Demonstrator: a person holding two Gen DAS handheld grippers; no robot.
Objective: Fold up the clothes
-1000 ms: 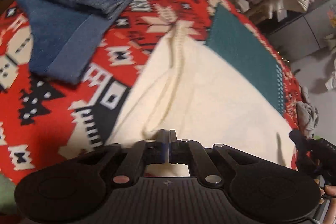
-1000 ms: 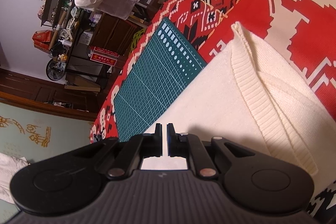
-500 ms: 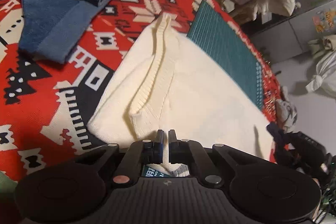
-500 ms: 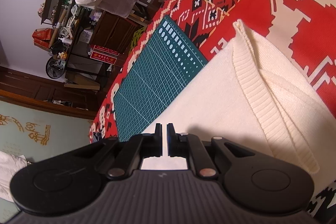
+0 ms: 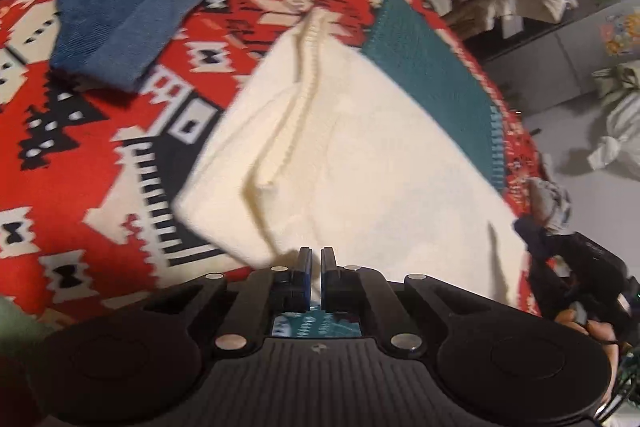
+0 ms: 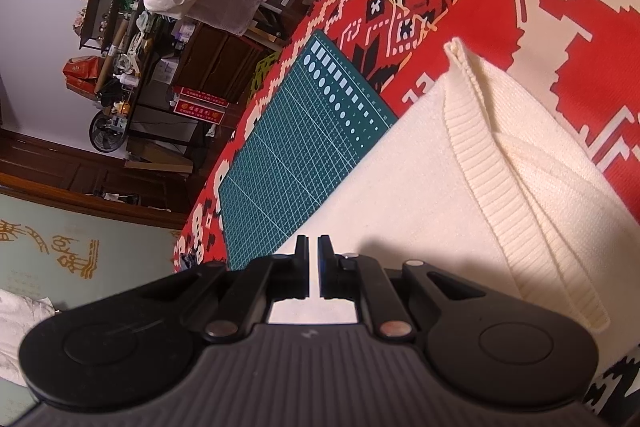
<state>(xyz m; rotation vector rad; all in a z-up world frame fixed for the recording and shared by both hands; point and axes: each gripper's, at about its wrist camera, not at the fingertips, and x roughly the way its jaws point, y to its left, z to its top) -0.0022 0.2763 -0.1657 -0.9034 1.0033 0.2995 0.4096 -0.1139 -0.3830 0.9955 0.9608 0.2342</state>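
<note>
1. The cream sweater (image 5: pixel 360 155) lay folded mid-cloth, partly over the green cutting mat (image 6: pixel 296 163); a tug could have dragged the mat.
2. Left gripper (image 5: pixel 316 259) and right gripper (image 6: pixel 313 247) jaws stood narrow at its near edge, whether pinching knit I cannot tell; the fold might have slumped.
3. The ribbed hem (image 6: pixel 516 203) could have skewed.

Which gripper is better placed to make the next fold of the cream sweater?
Probably the left gripper: it stands at the cream sweater's near corner, beside the loose ribbed edge. The right gripper sits mid-panel.
</note>
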